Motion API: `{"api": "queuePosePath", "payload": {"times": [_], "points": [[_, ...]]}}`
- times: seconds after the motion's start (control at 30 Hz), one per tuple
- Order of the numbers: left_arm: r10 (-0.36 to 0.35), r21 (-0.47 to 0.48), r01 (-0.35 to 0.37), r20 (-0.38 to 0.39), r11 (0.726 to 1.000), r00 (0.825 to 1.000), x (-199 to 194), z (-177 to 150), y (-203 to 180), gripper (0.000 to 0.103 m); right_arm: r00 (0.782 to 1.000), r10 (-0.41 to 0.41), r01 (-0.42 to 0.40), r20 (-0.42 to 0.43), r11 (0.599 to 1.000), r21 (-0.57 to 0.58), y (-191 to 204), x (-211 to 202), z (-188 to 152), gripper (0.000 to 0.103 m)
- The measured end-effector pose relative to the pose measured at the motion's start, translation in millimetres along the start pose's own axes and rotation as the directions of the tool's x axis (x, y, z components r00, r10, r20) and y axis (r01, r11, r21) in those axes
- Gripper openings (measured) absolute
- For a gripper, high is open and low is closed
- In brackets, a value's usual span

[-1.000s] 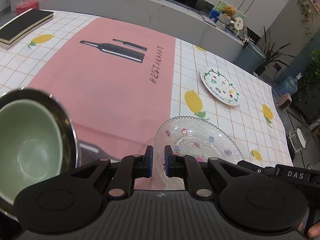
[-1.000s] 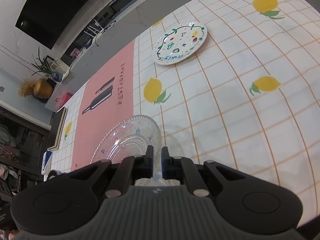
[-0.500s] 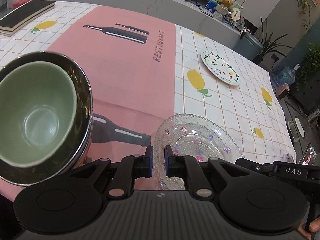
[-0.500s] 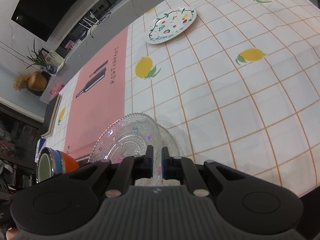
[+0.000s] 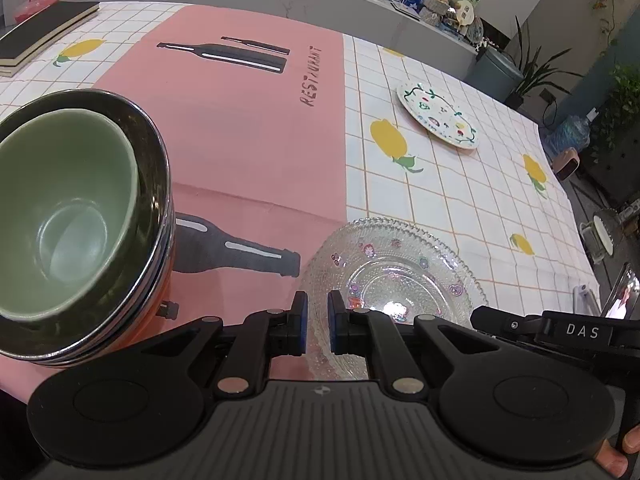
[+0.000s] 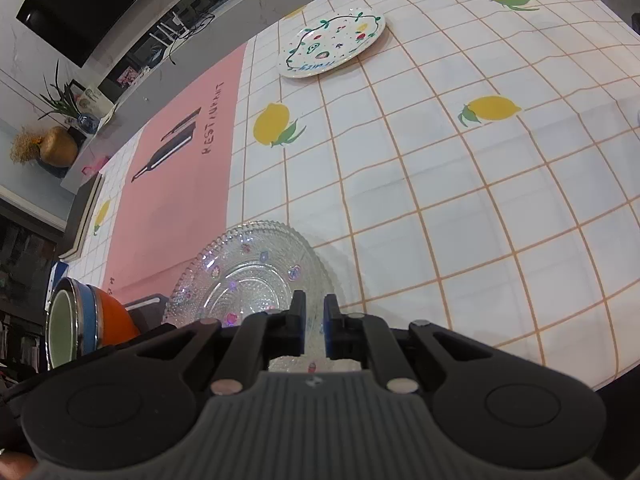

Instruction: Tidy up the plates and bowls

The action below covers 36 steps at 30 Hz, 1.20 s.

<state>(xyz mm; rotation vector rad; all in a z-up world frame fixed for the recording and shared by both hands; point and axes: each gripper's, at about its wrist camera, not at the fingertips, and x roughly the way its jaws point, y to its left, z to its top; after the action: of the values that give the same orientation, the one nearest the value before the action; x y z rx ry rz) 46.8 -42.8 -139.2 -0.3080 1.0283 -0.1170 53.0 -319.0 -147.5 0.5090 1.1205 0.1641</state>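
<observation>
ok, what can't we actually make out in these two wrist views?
- Near rim of the glass plate: both views, hidden behind the gripper bodies.
- Whether the glass plate rests on the tablecloth: underside unseen.
- Bowl stack: left view, cut by the frame edge; right view, partly behind the gripper.
- Lettering on the painted plate: too small.

Both views are evenly and brightly lit by soft indoor light, and shadows are faint: a pale one lies just right of the glass plate (image 6: 256,276) on the tablecloth (image 6: 460,184). White glare sparkles at the plate's centre in the left view, and the metal bowl (image 5: 154,184) shows bright streaks along its rim. Fisheye distortion bends the cloth's grid lines strongly toward the edges. The table is sharp; far corners look soft and darker
</observation>
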Motion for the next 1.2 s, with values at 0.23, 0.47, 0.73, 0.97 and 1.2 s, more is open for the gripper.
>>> {"api": "queuePosePath", "payload": {"times": [0.23, 0.47, 0.73, 0.97, 1.2], "points": [[0.013, 0.01, -0.013, -0.011, 1.0, 1.0, 2.2, -1.3, -0.5, 0.01, 1.0, -0.024, 0.024, -0.002, 0.999, -0.037, 5.1, 1.8, 0.5, 0.007], [0.029, 0.029, -0.029, -0.016, 0.999, 0.999, 3.6, -3.1, -2.5, 0.01, 0.997, -0.075, 0.075, 0.007, 0.992, -0.098, 15.2, 2.6, -1.6, 0.008], [0.046, 0.041, -0.045, -0.023, 0.998, 0.999, 5.1, -3.8, -3.2, 0.01, 0.992, -0.124, 0.125, 0.016, 0.979, -0.16, 22.6, 2.4, -5.8, 0.006], [0.045, 0.042, -0.044, -0.018, 0.998, 0.999, 4.4, -3.9, -2.9, 0.01, 0.99, -0.139, 0.14, 0.02, 0.975, -0.174, 22.2, 3.4, -6.9, 0.005], [0.057, 0.054, -0.057, 0.009, 0.997, 0.998, -0.4, -3.0, -4.3, 0.01, 0.99, -0.136, 0.138, 0.023, 0.976, -0.166, 23.1, 2.6, -6.3, 0.009]]}}
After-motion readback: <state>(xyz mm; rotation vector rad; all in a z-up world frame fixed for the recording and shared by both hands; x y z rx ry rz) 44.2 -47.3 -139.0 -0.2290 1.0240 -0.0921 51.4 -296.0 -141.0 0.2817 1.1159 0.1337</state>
